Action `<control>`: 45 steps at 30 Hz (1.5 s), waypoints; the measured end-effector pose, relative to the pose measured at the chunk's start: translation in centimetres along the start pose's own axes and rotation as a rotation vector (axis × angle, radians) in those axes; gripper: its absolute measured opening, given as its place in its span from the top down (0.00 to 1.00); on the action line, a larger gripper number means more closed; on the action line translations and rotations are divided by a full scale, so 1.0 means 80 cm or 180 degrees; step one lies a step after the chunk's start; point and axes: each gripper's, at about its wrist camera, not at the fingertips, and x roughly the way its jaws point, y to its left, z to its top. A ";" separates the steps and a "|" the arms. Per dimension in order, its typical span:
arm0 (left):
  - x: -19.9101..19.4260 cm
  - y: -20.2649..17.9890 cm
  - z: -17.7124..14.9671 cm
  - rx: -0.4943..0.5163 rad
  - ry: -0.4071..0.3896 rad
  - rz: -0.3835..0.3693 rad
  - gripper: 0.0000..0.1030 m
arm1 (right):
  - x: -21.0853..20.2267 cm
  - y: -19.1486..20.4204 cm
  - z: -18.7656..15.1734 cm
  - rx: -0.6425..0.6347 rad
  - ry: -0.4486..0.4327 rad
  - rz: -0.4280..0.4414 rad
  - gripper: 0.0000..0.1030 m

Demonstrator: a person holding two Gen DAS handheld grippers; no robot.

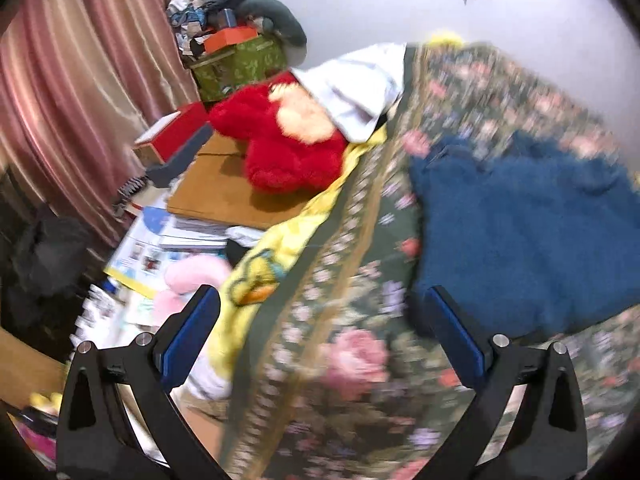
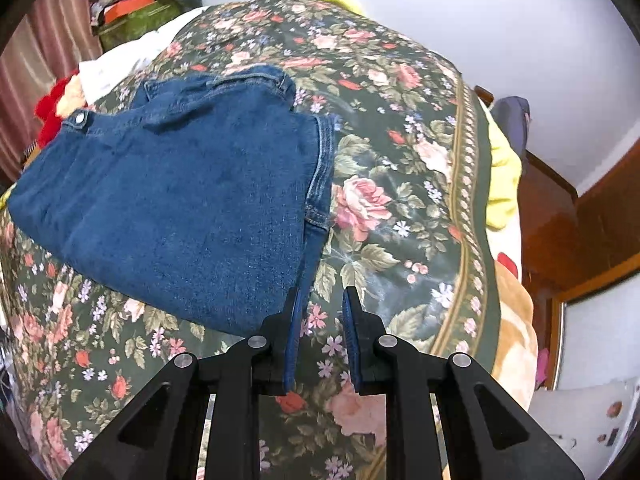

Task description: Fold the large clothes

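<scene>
A pair of blue denim jeans (image 2: 180, 200) lies folded on the floral bedspread (image 2: 400, 160); it also shows in the left wrist view (image 1: 528, 232), blurred. My right gripper (image 2: 322, 300) hovers just off the jeans' near right edge, jaws narrowly apart and empty. My left gripper (image 1: 320, 304) is wide open and empty above the floral bedspread (image 1: 352, 360), left of the jeans.
A red plush toy (image 1: 288, 144), a white cloth (image 1: 360, 84) and a yellow blanket (image 1: 280, 248) lie at the bed's left side. Boxes, papers and pink curtains (image 1: 72, 92) crowd the floor beyond. Wooden furniture (image 2: 580, 220) stands right of the bed.
</scene>
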 end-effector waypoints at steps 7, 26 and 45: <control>-0.007 -0.048 -0.011 -0.0549 -0.0002 -0.0556 0.00 | -0.043 0.055 0.026 -0.0157 -0.0383 0.0360 0.85; 0.121 -0.111 -0.058 -0.1931 0.0639 -0.1771 0.05 | 0.100 0.239 0.058 -0.0879 0.0173 0.0929 0.85; 0.067 -0.128 0.013 -0.1120 -0.0150 -0.1029 0.68 | 0.081 0.223 0.079 -0.0314 0.0325 0.1893 0.85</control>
